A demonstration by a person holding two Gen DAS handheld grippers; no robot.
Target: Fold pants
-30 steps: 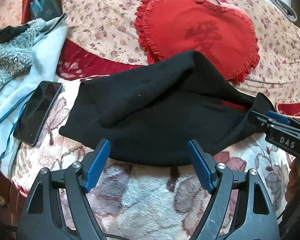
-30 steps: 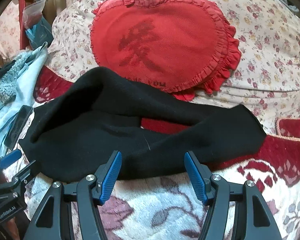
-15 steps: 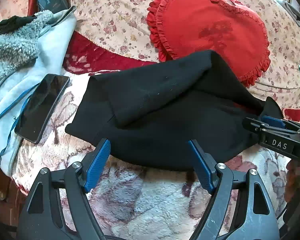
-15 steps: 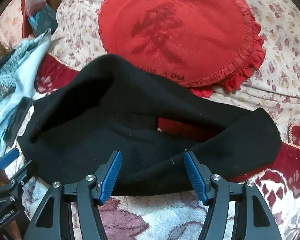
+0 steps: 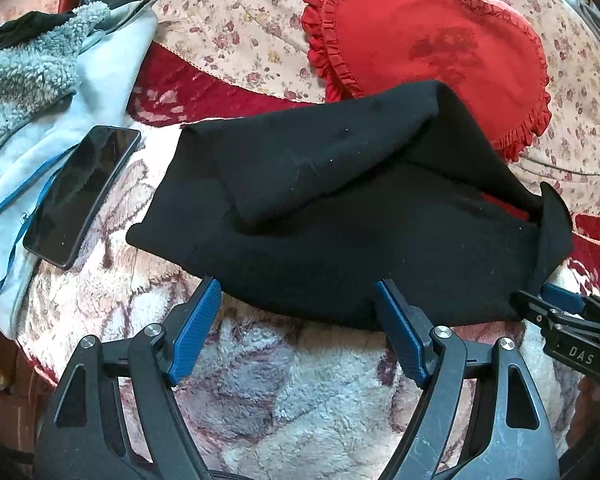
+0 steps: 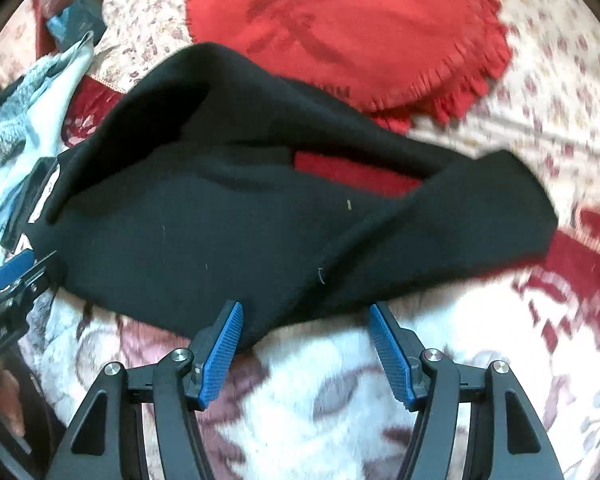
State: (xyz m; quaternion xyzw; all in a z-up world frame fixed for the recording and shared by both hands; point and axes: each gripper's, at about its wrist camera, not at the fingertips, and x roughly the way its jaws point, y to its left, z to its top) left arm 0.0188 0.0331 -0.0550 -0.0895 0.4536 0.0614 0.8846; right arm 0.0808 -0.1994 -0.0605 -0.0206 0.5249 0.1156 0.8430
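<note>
both the left gripper [image 5: 298, 330] and right gripper [image 6: 306, 350] sit released at the near hem of the black pants [image 5: 340, 216]. a shallow pinch there could catch one layer only. the loose flap would then slide toward the red cushion [image 5: 428, 40].

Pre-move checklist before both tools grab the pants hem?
1. Left tool open: ok.
2. Right tool open: ok.
3. Near edge of the black pants reaches both tools' fingertips: ok.
4. Pants lying flat: not ok, the upper layer is bunched and a gap shows red fabric.
5. Phone clear of the pants: ok, it lies apart, to the left.
6. Right view sharp enough to judge contact: cannot tell, blurred.
</note>
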